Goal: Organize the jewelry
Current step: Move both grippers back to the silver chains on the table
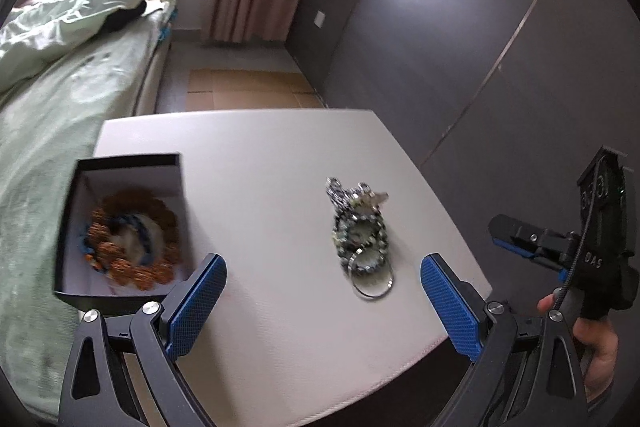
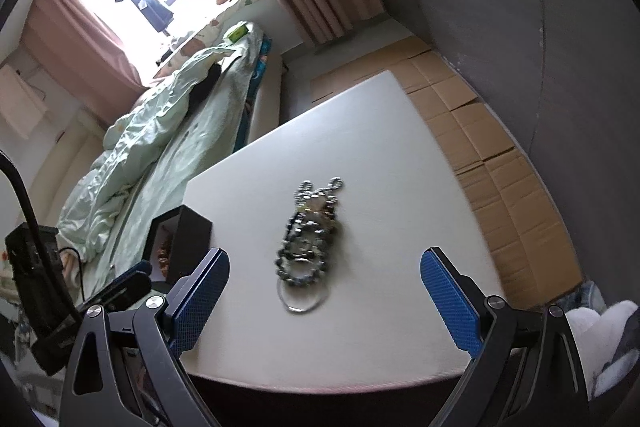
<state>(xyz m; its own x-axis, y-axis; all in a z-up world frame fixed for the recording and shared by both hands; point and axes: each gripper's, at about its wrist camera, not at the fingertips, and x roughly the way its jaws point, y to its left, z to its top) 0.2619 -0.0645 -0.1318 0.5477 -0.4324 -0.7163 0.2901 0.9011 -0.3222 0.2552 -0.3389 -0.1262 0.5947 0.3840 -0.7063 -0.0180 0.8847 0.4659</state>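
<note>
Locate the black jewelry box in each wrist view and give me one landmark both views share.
Left wrist: black box at lower left, open top showing orange bead bracelets inside.
Right wrist: same box at left of centre, seen side-on.
Shared landmark: the pile of silver jewelry on the white table.

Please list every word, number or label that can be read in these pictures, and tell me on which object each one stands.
"DAS": white letters, possibly part of a longer word, on the black body of the right gripper, seen in the left wrist view.
Round marks on the black plate above it: too blurred to read.
Black box, jewelry pile, white table: no text visible.
Right wrist view: nothing readable.
</note>
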